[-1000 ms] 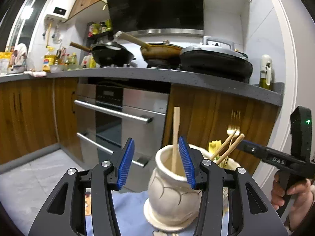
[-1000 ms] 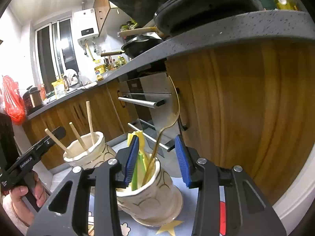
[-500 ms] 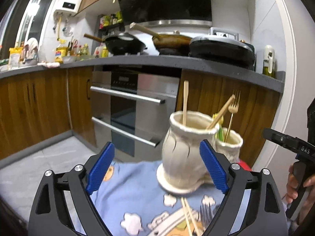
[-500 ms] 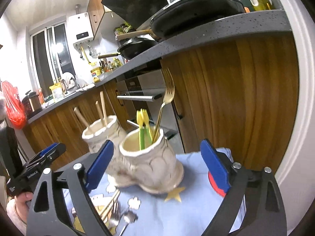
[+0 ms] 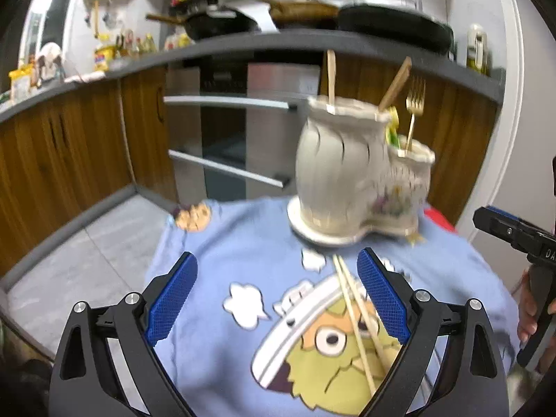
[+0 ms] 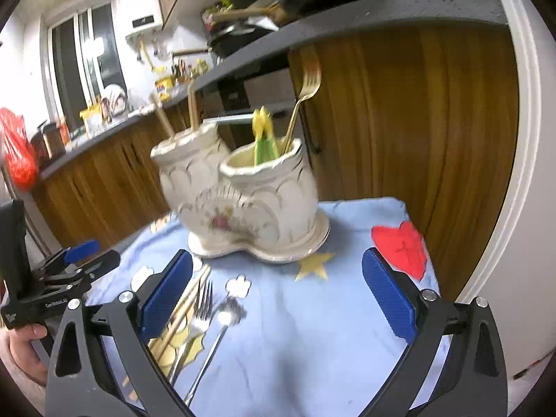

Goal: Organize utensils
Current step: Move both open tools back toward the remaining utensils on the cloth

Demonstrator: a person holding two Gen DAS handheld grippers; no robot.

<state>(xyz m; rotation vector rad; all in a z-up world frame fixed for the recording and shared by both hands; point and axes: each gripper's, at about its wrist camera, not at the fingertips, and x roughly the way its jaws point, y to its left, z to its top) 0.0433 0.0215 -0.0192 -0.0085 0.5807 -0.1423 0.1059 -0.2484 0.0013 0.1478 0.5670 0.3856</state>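
A white ceramic double-pot holder [image 5: 351, 180] [image 6: 243, 194] stands at the far side of a blue cartoon cloth [image 5: 222, 271] [image 6: 312, 312]. The taller pot holds wooden chopsticks [image 5: 332, 80]; the shorter pot holds a gold fork [image 6: 302, 104] and green-yellow utensils [image 6: 262, 135]. Loose chopsticks [image 5: 354, 316] [image 6: 180, 309], a silver fork [image 6: 201, 309] and a spoon [image 6: 219, 330] lie on the cloth. My left gripper [image 5: 276, 299] is open and empty above the cloth. My right gripper [image 6: 278, 299] is open and empty, short of the holder.
Wooden cabinets [image 5: 69, 146] and an oven [image 5: 239, 132] stand behind the cloth under a dark counter [image 5: 243, 45] with pans. A red heart patch [image 6: 403, 246] sits at the cloth's right edge. A white wall edge [image 6: 521, 173] is close on the right.
Both grippers have pulled back and up from the holder and opened wide. The chopstick and the gold fork stay in the pots. The loose utensils on the cloth have come into view.
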